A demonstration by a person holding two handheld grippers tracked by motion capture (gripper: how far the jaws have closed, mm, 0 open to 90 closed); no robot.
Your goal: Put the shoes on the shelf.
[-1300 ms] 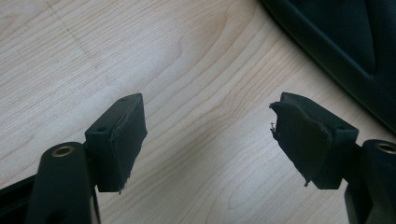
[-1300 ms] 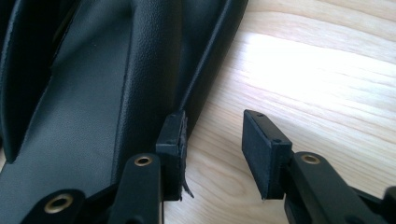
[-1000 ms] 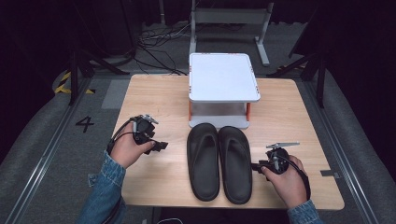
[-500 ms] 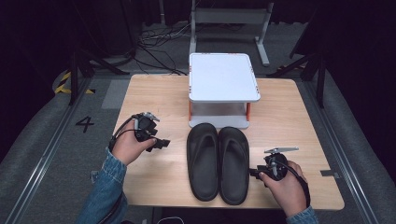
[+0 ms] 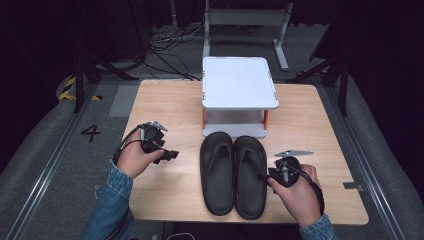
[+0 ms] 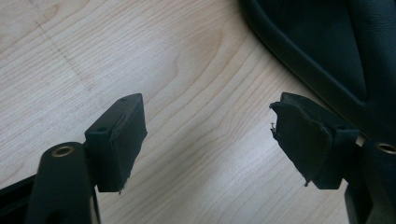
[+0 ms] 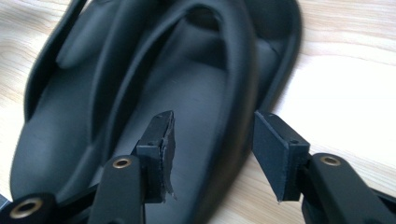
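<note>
Since a second ago our right gripper (image 5: 266,176) has lifted slightly, jaws just opening astride the right flip-flop's (image 5: 250,175) rim, pads not pressing. It lies beside its mate (image 5: 217,170) before the white stand (image 5: 240,82). Our left gripper (image 5: 170,154) gapes wide, empty. Closing now could drag both.

A light wooden table (image 5: 170,195) holds 2 black flip-flops (image 5: 233,172) lying side by side. Just behind them stands a small white stand (image 5: 239,82).

Black flip-flops (image 5: 235,172) side by side, right tool (image 5: 270,176) alongside, white stand (image 5: 239,82)
</note>
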